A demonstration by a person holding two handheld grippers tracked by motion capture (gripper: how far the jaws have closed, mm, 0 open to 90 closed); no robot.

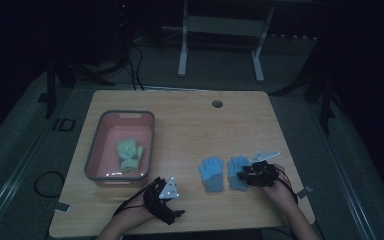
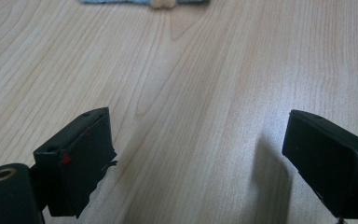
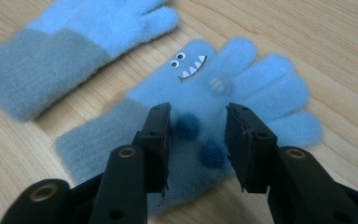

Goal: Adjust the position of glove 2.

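Right gripper view: fuzzy blue monster-face glove (image 3: pixel 223 88)

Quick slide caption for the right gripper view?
Right gripper, jaws apart, poised over a blue monster-face glove; its mate lies beside.

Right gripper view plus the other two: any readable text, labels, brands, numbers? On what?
No readable text in these views.
Blue glove under the right gripper: a stitched face with eyes and jagged teeth, no letters; the small pale tag beside it is too blurred to read.
Second blue glove, green glove in the pink bin, table: no markings.
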